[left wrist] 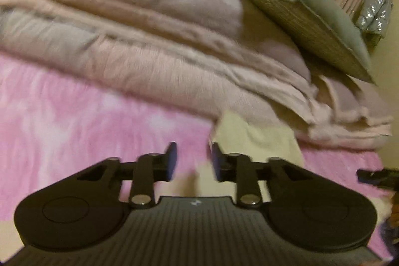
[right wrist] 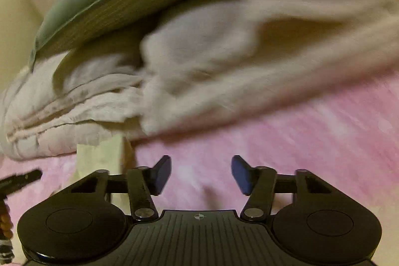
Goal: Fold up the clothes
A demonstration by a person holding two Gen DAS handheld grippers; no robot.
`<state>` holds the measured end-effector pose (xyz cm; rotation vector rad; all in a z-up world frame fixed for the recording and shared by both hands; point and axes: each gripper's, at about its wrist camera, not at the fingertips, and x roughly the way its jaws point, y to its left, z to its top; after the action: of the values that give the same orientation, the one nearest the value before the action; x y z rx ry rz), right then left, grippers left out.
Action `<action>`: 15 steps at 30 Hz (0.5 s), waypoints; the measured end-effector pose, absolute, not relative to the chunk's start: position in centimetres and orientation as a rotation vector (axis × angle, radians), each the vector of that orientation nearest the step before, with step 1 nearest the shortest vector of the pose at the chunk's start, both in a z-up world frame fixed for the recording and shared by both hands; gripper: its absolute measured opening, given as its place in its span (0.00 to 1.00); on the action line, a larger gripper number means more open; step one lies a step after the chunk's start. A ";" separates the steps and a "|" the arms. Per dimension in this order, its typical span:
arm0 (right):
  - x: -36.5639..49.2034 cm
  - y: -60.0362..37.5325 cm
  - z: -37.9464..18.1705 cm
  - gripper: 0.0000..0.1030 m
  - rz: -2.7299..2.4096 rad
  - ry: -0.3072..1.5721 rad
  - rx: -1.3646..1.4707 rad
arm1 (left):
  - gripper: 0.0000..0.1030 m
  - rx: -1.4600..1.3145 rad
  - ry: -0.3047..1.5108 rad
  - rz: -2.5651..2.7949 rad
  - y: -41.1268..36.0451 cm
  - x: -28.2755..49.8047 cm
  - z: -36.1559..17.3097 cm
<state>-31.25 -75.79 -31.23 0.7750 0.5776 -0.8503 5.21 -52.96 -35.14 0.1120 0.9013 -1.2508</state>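
Left hand-held gripper (left wrist: 193,161) parted, empty | right hand-held gripper (right wrist: 201,175) wider, empty | over pink bedsheet (left wrist: 74,121)

Pink bedspread (left wrist: 74,116) lies open; folded blanket pile (left wrist: 149,41) blocks beyond.

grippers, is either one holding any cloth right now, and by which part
Nothing is held. The left gripper and the right gripper both have open jaws with only the pink bedsheet showing between them. The cream cloth lies free.
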 end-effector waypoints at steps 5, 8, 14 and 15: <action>-40.6 -71.5 -34.7 0.51 -1.045 0.765 0.814 | 0.10 0.187 0.998 -1.217 -46.0 1.2 -35.8; -44.6 -69.1 -34.1 0.51 -1.121 0.751 0.784 | 0.10 0.193 1.039 -1.122 -40.4 0.1 -35.8; -46.2 -61.9 -32.0 0.52 -0.895 0.707 0.972 | 0.21 0.151 1.131 -0.957 -29.0 -0.2 -33.6; -46.2 -60.4 -31.7 0.52 -0.830 0.711 1.005 | 0.27 0.144 1.168 -0.941 -27.2 -0.4 -33.5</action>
<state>-46.23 -60.42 -31.73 1.0046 0.7114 -0.8302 -0.35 -27.18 -33.49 0.1444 1.1682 -0.9410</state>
